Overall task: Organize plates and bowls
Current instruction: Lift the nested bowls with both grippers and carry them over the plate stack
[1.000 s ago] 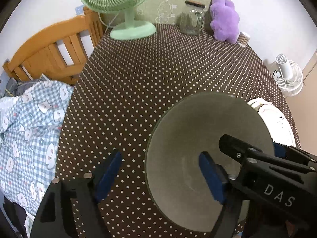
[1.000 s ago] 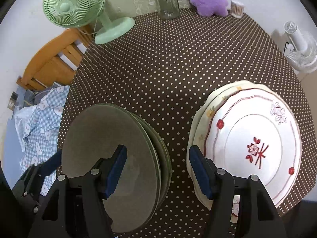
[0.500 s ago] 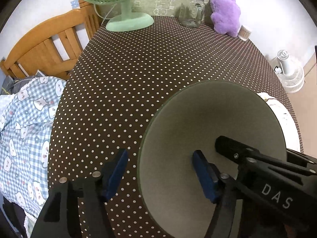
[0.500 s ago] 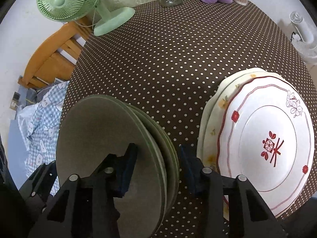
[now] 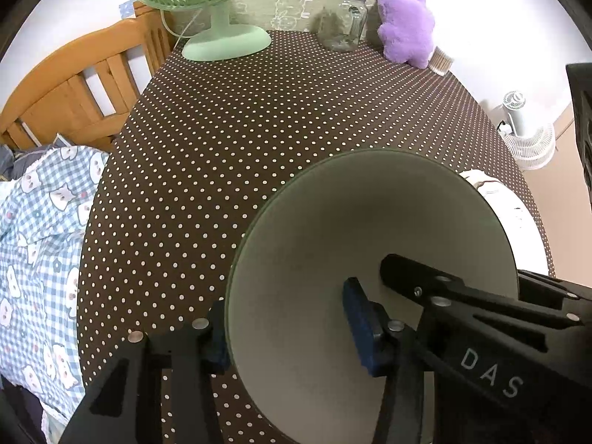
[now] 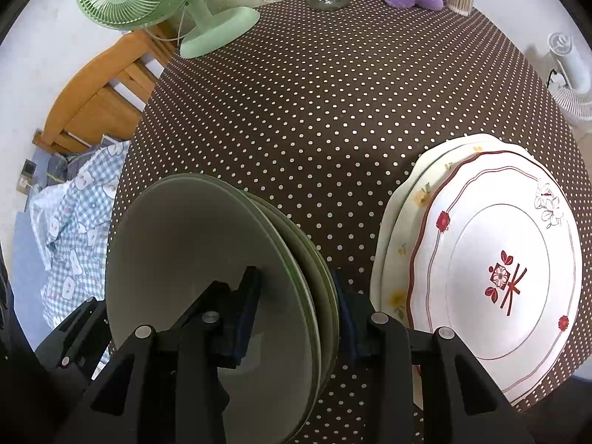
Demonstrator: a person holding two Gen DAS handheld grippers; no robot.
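Note:
A stack of grey-green plates [image 5: 370,222] [image 6: 185,240] sits near the front edge of the dotted brown table [image 6: 333,92]. My left gripper [image 5: 288,333] straddles the stack's left rim. Its jaws are closing: one blue pad is low outside the rim, the other stands over the top plate's inner face, apart from it. My right gripper [image 6: 296,314] is shut on the stack's right rim, one pad on the top plate and one against the underside. A stack of white patterned plates [image 6: 499,259] [image 5: 518,214] lies just to the right.
At the table's far end stand a green desk fan [image 5: 222,37], a glass jar [image 5: 344,18], a purple plush toy [image 5: 407,26] and a small cup of sticks [image 5: 440,61]. A wooden chair [image 5: 74,85] and checked blue cloth [image 5: 37,240] lie left; a white floor fan [image 5: 525,140] stands right.
The right jaws closed onto the green stack's right rim. The left jaws narrowed around its left rim. Both grippers came slightly closer to the plates.

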